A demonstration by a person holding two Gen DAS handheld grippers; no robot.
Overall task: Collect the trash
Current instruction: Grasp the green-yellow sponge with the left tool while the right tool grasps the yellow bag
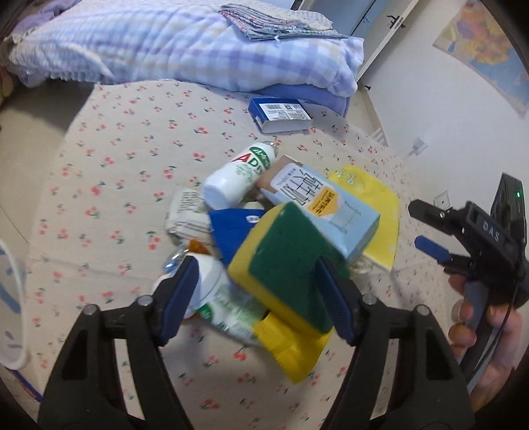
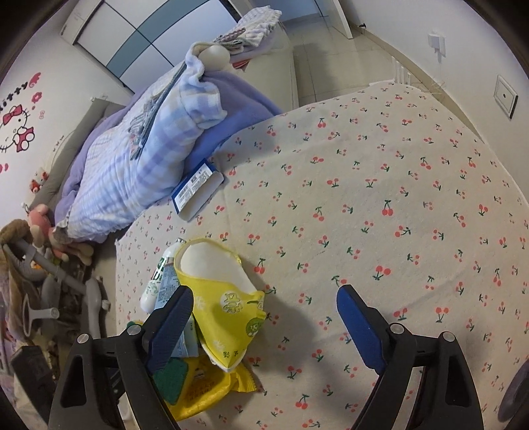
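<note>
My left gripper [image 1: 256, 294] straddles the sponge [image 1: 284, 258] atop the trash pile on the bed [image 1: 132, 132], half-open, pads not pressing. I'd center, then squeeze. Right gripper [image 2: 264, 317] hangs wide open, empty, beside the pile.

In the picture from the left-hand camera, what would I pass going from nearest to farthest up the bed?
Green-and-yellow sponge → light blue carton → white bottle → dark blue box → checked quilt → folded cloths.

Both wrist views look steeply down, close over the bed [image 1: 115, 165]; they share the trash pile [image 2: 211, 307].
</note>
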